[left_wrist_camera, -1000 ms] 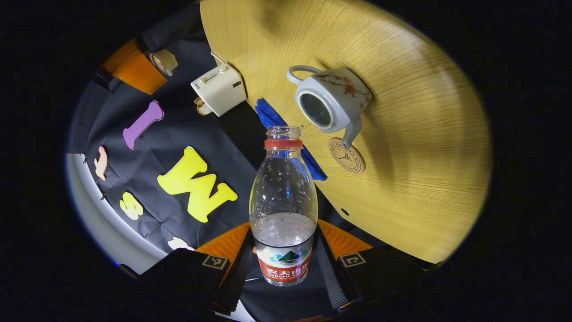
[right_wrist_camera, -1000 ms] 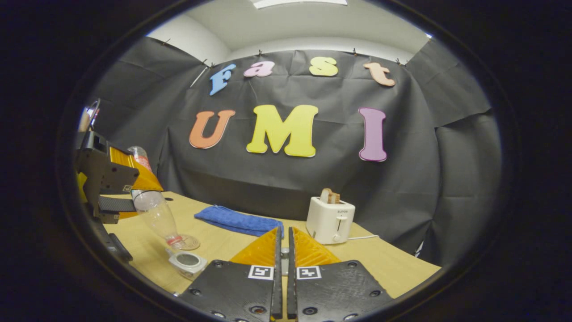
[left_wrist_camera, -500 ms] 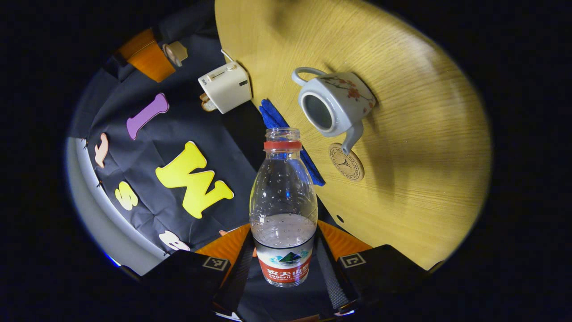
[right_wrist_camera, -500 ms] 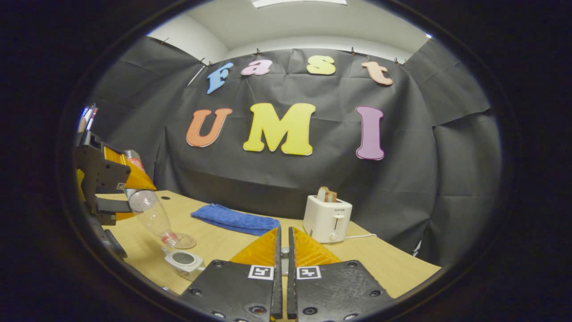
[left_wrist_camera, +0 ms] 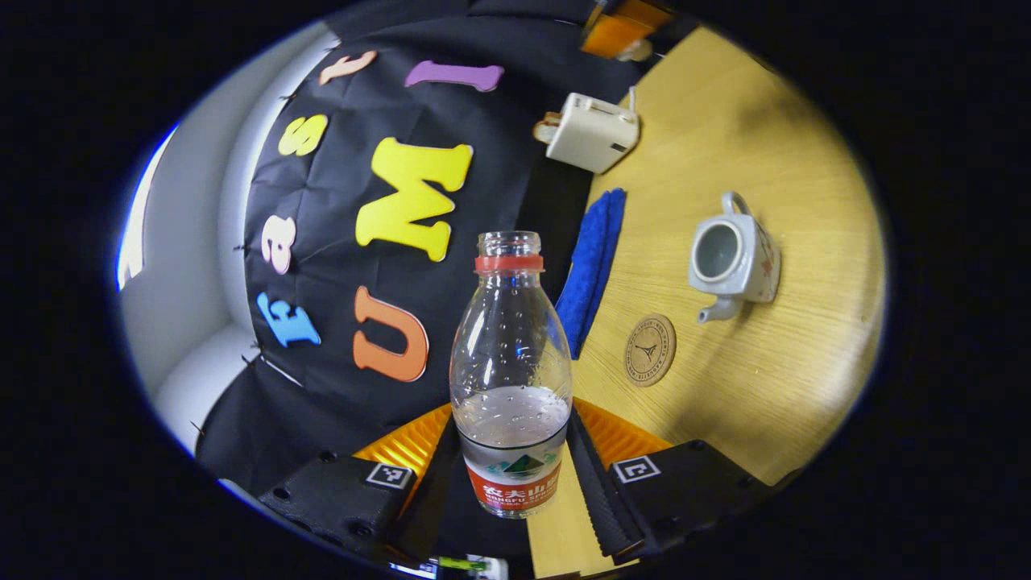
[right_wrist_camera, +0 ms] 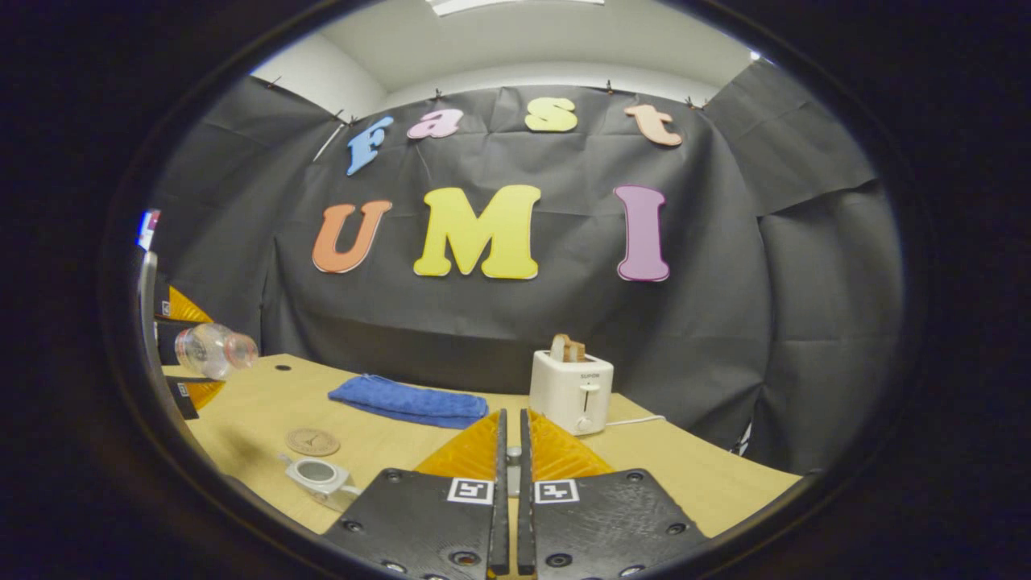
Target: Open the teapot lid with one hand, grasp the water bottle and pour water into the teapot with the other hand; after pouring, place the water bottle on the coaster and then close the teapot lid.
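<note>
The left tongs (left_wrist_camera: 512, 471) grip the bottle (left_wrist_camera: 511, 379), its long axis near level above the surface (left_wrist_camera: 773, 387), with the coaster (left_wrist_camera: 650, 350) nearest them beside the open teapot (left_wrist_camera: 733, 259); the right tongs (right_wrist_camera: 509, 451) are closed, the lid unseen

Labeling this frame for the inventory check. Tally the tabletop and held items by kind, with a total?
Water bottle: 1
Teapot: 1
Coaster: 1
Blue cloth: 1
Toaster: 1
Total: 5
</note>
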Available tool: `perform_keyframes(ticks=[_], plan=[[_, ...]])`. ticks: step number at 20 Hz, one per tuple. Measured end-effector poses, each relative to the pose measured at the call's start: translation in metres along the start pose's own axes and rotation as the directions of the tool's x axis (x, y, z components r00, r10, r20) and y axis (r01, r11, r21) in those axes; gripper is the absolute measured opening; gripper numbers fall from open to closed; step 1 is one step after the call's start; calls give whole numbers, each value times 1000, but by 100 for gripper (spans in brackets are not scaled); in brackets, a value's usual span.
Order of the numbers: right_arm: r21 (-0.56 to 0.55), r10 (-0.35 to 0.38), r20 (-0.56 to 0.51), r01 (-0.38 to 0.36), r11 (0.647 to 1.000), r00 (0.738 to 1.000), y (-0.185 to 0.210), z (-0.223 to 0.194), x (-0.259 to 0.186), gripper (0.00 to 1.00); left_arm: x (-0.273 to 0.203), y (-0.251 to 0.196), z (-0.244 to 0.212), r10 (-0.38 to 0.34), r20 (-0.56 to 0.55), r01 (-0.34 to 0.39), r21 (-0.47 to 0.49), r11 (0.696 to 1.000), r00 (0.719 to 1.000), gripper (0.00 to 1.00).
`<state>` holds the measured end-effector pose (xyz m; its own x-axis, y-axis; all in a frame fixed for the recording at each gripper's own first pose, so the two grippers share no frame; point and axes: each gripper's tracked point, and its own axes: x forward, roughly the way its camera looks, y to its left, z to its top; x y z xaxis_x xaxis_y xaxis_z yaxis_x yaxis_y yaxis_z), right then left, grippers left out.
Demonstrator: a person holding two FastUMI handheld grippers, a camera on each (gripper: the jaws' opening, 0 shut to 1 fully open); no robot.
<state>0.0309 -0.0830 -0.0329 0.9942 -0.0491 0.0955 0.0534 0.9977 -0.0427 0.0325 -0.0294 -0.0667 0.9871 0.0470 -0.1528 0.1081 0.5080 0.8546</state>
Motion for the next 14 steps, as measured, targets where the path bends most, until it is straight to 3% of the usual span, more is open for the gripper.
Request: perform_keyframes(ticks=[3, 9, 11, 14], plan=[[6, 9, -17, -9, 1000, 1000, 9, -4, -1, 4, 0, 11, -1, 14, 13, -11, -213, 977, 1000, 75], [-40, 35, 0, -35, 999, 999, 35, -2, -7, 4, 9, 28, -5, 46, 32, -24, -494, 869, 998, 75], [-50, 51, 3, -51, 997, 999, 43, -3, -7, 4, 15, 35, 1, 65, 47, -24, -598, 801, 997, 75], [-72, 68, 5, -68, 995, 998, 52, -7, -8, 4, 30, 25, 19, 43, 118, 64, -770, 635, 992, 75]])
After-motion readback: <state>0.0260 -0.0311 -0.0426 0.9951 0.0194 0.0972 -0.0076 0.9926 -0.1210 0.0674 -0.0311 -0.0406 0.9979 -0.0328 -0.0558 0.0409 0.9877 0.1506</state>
